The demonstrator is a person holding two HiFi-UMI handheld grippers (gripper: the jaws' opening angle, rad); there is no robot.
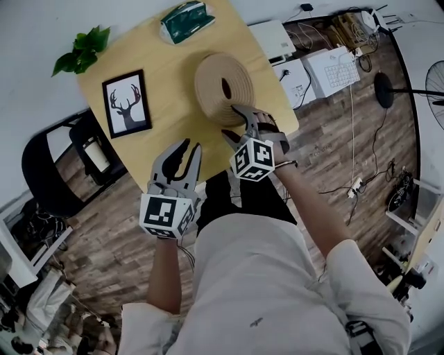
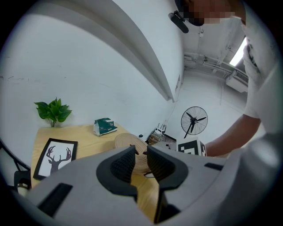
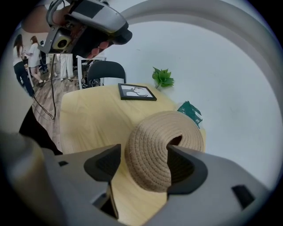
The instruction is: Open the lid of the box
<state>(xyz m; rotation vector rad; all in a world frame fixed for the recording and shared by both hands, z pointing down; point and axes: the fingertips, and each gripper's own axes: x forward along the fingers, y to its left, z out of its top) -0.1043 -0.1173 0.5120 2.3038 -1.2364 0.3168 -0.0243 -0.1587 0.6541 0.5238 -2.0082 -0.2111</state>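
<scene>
A round woven box (image 1: 218, 87) with a domed lid and a dark hole in its top stands on the wooden table (image 1: 173, 76), towards the right edge. My right gripper (image 1: 237, 123) is open at the box's near side. In the right gripper view the box (image 3: 154, 150) fills the space between the spread jaws of the right gripper (image 3: 141, 161); one pad stands clear of it, the other lies against its far side. My left gripper (image 1: 186, 154) hovers at the table's front edge, open by a narrow gap and holding nothing. The left gripper (image 2: 140, 161) points at the box (image 2: 128, 142).
A framed deer picture (image 1: 127, 102) lies at the table's left, a potted plant (image 1: 82, 50) at its far left corner and a green packet (image 1: 184, 21) at the back. A black chair (image 1: 48, 166) stands left of the table. White devices (image 1: 333, 69) and cables lie on the floor at right.
</scene>
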